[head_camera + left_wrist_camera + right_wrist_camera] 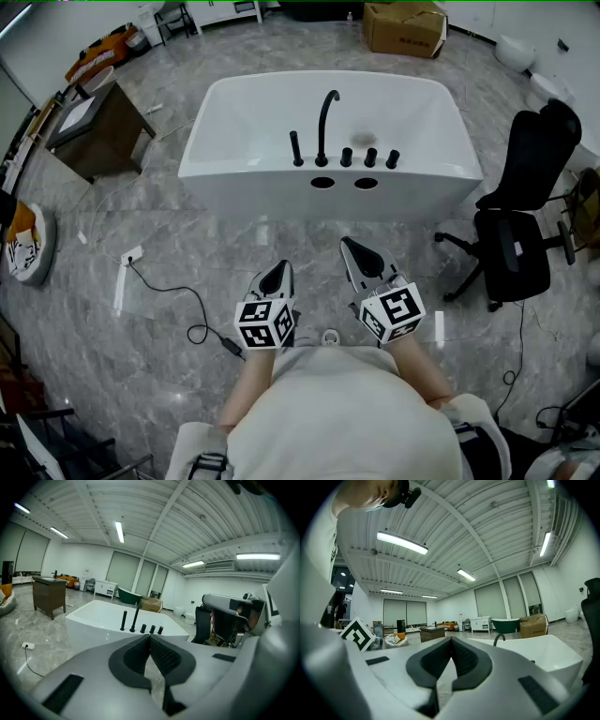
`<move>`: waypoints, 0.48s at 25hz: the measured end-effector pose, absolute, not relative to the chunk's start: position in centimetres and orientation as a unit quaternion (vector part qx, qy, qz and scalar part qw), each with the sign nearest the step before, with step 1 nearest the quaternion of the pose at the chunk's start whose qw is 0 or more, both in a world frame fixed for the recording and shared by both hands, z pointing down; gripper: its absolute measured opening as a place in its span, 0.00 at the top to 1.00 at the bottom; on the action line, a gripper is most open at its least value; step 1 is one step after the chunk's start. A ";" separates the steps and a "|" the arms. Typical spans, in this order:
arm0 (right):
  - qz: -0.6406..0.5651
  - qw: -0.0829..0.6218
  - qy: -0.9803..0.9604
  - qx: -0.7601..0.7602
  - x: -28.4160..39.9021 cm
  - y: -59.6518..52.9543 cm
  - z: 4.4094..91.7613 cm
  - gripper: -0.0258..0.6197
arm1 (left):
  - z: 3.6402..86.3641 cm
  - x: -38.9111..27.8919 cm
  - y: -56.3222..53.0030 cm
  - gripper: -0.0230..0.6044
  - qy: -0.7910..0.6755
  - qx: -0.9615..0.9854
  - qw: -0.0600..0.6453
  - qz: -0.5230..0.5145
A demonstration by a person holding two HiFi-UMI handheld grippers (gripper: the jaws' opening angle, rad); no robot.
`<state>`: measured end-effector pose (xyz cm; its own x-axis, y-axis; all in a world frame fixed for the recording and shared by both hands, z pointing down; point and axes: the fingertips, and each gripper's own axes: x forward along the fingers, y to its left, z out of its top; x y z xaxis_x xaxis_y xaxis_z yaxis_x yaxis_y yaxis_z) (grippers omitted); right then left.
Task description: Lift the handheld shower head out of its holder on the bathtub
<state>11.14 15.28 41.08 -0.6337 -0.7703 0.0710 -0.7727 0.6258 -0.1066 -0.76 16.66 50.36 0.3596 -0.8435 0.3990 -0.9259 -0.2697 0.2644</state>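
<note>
A white bathtub stands on the marble floor ahead of me. On its near rim a slim black handheld shower head stands upright in its holder, left of a curved black spout and three black knobs. Both grippers hover over the floor short of the tub, touching nothing. My left gripper is shut and empty, and so is my right gripper. From the left gripper the shower head shows above the jaw tips. The right gripper sees the tub to its right.
A black office chair stands right of the tub. To the left is a brown cabinet, and a cardboard box lies behind the tub. A power strip and its cable lie on the floor at left.
</note>
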 end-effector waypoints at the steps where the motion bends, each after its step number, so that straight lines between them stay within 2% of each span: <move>1: 0.064 0.013 -0.903 0.425 11.1 15.8 41.4 0.93 | 50.4 -0.4 17.2 0.93 -0.557 0.793 0.230 0.088; 12: 0.073 0.028 -0.913 0.400 9.5 19.3 42.5 0.93 | 50.4 0.0 20.2 0.93 -0.551 0.798 0.229 0.089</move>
<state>9.49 19.32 42.52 -0.6788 -0.7262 0.1087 -0.7343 0.6697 -0.1110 0.05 20.18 50.35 0.3779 -0.8379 0.3938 -0.9193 -0.2890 0.2673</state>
